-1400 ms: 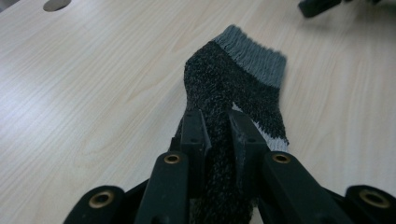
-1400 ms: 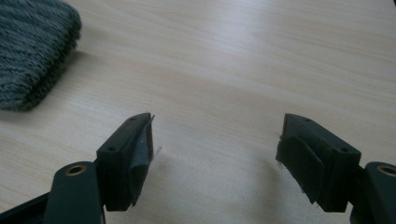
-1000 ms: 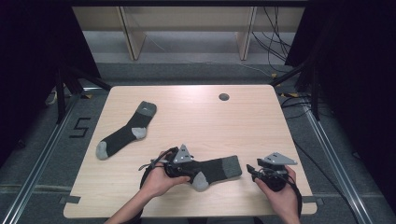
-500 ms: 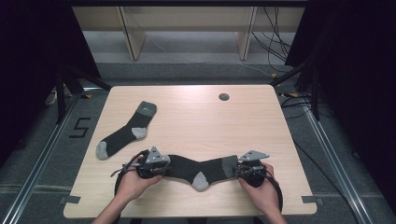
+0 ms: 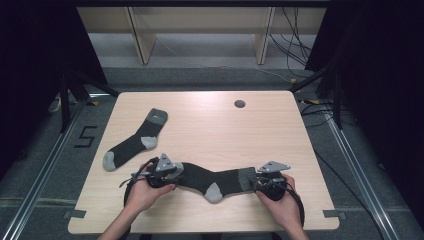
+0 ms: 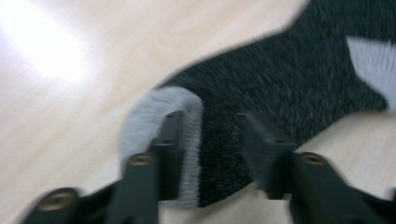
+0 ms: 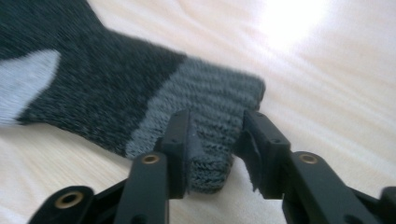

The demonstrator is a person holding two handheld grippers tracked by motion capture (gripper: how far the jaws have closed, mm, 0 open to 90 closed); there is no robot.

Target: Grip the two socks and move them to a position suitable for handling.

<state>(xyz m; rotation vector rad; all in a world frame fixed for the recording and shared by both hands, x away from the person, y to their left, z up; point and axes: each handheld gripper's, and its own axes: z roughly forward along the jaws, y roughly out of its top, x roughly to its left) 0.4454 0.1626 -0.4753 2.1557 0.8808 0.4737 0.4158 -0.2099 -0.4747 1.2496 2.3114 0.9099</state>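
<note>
The near sock [image 5: 212, 180] lies along the worktop's [image 5: 210, 120] front edge, its toe between the left claw's [image 6: 210, 140] jaws and its cuff between the right claw's [image 7: 215, 135]; both claws have just been opening and stand released. A second sock [image 5: 135, 140] lies apart toward the left edge, a dark hole [image 5: 239, 104] near the far edge. Two socks, two claws.

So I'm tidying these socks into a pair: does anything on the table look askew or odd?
Slightly. The near sock lies bent at the heel between the left gripper and right gripper, whose jaws have just been opening at its toe and cuff. The far sock lies apart, slanted. Nothing looks damaged.
</note>
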